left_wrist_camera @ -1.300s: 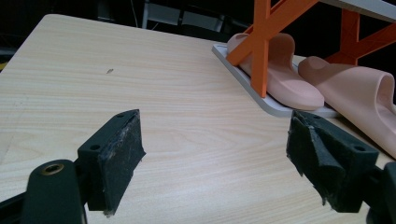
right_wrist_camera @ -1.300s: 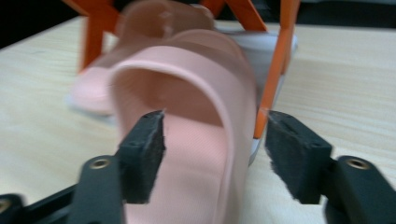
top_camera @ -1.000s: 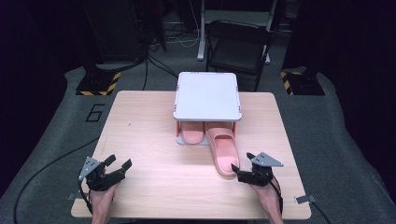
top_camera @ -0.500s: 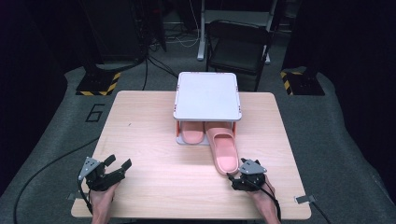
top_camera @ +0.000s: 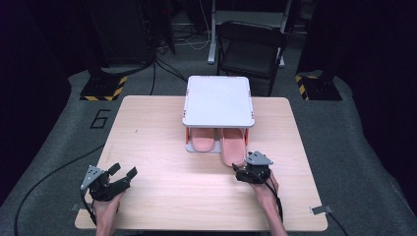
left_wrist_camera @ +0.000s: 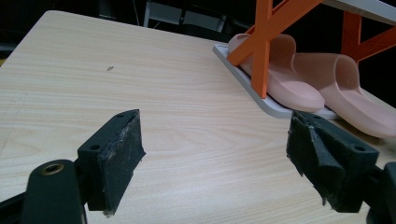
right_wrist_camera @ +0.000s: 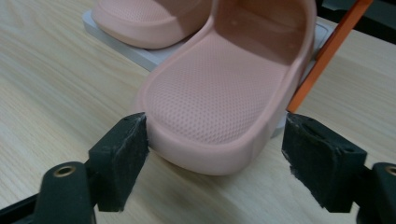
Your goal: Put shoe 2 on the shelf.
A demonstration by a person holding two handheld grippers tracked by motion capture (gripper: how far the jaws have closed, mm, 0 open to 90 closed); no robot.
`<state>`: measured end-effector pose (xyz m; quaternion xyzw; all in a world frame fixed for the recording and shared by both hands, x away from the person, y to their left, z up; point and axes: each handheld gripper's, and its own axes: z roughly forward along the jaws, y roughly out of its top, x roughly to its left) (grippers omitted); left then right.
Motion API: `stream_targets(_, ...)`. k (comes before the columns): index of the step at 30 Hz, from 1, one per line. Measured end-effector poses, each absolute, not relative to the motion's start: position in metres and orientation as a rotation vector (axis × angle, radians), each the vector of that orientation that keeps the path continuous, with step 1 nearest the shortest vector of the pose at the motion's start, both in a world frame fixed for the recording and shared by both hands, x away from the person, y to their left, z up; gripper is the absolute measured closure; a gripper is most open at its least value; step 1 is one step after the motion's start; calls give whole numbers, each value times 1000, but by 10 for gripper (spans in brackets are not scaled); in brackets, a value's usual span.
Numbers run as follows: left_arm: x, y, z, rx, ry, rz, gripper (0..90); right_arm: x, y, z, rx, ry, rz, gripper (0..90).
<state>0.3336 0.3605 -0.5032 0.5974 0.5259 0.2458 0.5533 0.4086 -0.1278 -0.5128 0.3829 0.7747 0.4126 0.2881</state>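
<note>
Two pink slippers lie under a white rack (top_camera: pixel 219 101) with orange legs, the left slipper (top_camera: pixel 202 140) tucked in and the right slipper (top_camera: pixel 233 147) with its heel sticking out toward me. My right gripper (top_camera: pixel 243 169) is at that heel. In the right gripper view the heel (right_wrist_camera: pixel 219 93) sits between the jaws of the right gripper (right_wrist_camera: pixel 215 154), which have just been closing. One pad is at its edge and the other stands apart. My left gripper (top_camera: pixel 123 170) rests open at the table's front left, and nothing lies between the jaws of the left gripper (left_wrist_camera: pixel 215 154).
The rack's grey base plate (right_wrist_camera: pixel 135 51) and an orange leg (right_wrist_camera: pixel 327 56) flank the right slipper. Behind the wooden table (top_camera: pixel 162 128) stands a dark chair (top_camera: pixel 251 54). A cable (top_camera: pixel 39 182) runs across the floor at the left.
My right gripper has moved left across the table to the right slipper's heel, and its jaws now straddle it. The slipper lies straighter under the rack. The left gripper has kept still.
</note>
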Motion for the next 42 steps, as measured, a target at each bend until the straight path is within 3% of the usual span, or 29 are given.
stream_targets(3,334,362,-503,1407,1244,579,184,408,-127,-514,1066,2087,1145,327)
stream_targets(22,334,364,-504,1401,1251,575,184,447,-110,-518,1121,2012,1162,335)
stream_targets(35,335,363,-504,1405,1245,568,184,444,-117,-522,1143,2006,1143,464)
stream_targets(42,335,365,-505,1403,1254,567,184,450,-105,-520,1144,2004,1149,450)
